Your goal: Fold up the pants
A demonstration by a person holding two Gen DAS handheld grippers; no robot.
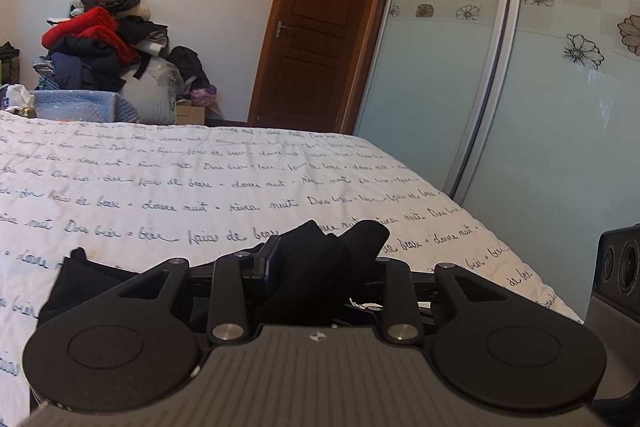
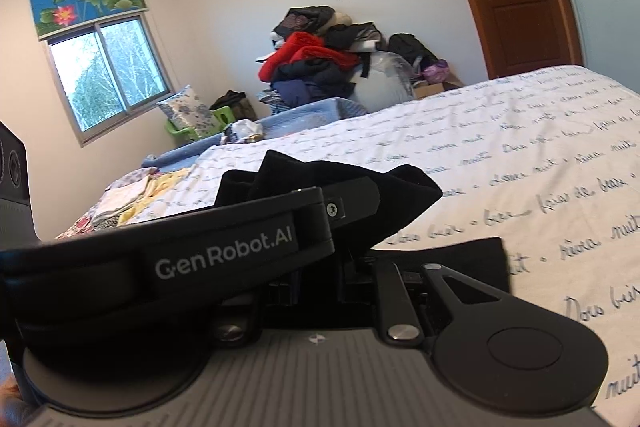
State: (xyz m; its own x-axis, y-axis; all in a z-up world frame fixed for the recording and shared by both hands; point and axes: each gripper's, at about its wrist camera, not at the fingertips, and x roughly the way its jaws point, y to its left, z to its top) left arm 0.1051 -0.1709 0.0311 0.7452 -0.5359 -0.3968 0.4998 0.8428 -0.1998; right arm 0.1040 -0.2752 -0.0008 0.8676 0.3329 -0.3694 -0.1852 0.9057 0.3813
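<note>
Both grippers, left, right, pinching black pants

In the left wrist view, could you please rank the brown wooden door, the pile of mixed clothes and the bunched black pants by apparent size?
1. Brown wooden door.
2. Pile of mixed clothes.
3. Bunched black pants, partly hidden behind the left gripper and nearest the camera, so their place is unsure.

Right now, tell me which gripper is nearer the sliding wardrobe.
Right, probably. The wardrobe stands to the right of the left gripper, beyond the bed edge; the right gripper, angled toward the window, holds that side.
</note>
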